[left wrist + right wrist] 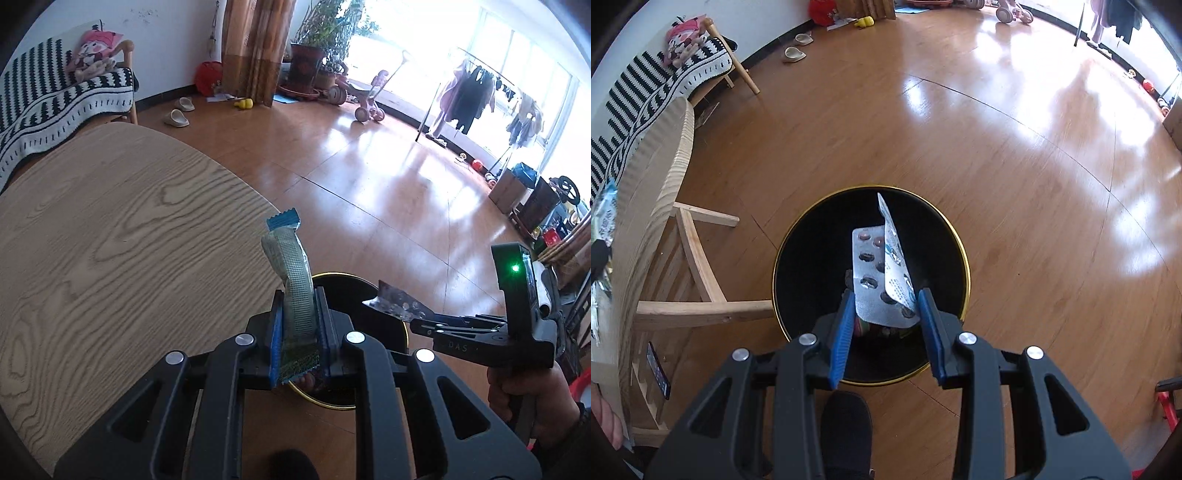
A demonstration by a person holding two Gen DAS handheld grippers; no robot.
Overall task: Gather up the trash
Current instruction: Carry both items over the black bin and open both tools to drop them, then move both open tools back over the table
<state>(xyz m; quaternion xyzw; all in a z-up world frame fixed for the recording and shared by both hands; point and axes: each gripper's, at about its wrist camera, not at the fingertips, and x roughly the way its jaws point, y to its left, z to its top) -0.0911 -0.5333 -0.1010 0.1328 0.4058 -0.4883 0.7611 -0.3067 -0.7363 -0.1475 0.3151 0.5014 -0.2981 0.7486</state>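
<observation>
My left gripper [300, 306] is shut on a green and blue snack wrapper [291, 273] that stands up between its blue pads, at the table's right edge above the black bin [343, 291]. My right gripper [886, 314] is open over the black, gold-rimmed bin [812, 236]. Silver pill blister sheets [877, 273] sit between its spread pads, touching the right pad, above the bin's mouth. In the left wrist view the right gripper [413, 317] shows at the right with the silver blister sheet [395, 301] at its tip.
A round wooden table [122, 236] fills the left; its edge and legs [665, 192] stand left of the bin. More wrappers [604, 214] lie on the table edge. A phone [657, 369] rests on a lower shelf. Glossy wood floor [997, 147] surrounds the bin.
</observation>
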